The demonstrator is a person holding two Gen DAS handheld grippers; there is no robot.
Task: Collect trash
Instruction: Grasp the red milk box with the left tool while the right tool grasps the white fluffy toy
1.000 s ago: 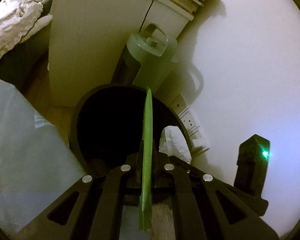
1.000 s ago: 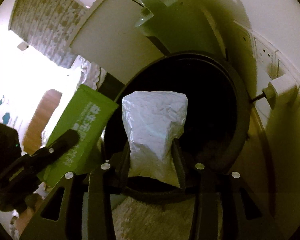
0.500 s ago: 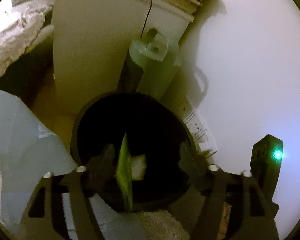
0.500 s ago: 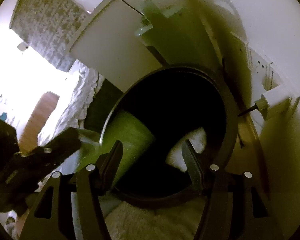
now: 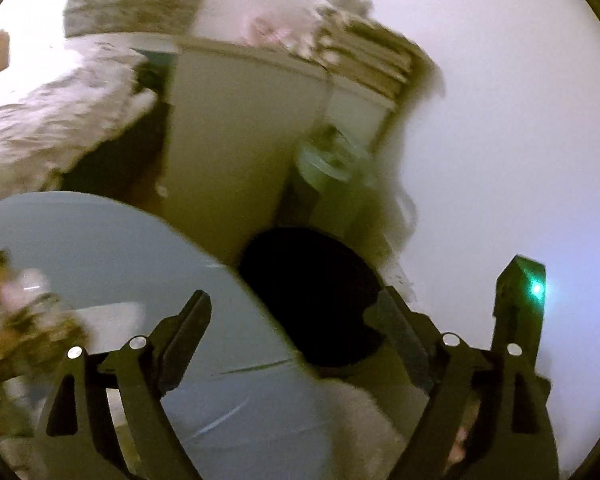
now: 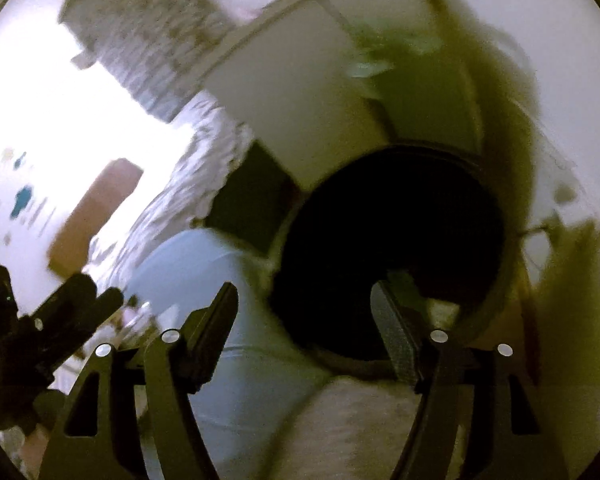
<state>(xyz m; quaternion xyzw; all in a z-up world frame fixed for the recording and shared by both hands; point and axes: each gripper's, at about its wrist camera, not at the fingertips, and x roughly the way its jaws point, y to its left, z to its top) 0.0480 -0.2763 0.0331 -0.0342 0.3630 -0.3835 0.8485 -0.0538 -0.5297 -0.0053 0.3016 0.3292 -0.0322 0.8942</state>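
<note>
Both grippers released their trash; fingers [image 5: 396, 320] now spread above the bin [image 6: 392, 248].

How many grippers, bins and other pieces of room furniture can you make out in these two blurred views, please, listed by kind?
Grippers: 2, the left gripper and the right gripper, both open and holding nothing
Black bins: 1, the round bin
White cabinets: 1, the cabinet
Pale blue round tables: 1, the table
Total: 5

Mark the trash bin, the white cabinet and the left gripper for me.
trash bin [image 6: 392, 248], right wrist view, dark interior.
white cabinet [image 5: 236, 128], left wrist view, side panel.
left gripper [image 5: 296, 312], left wrist view, midway between open fingers.
</note>
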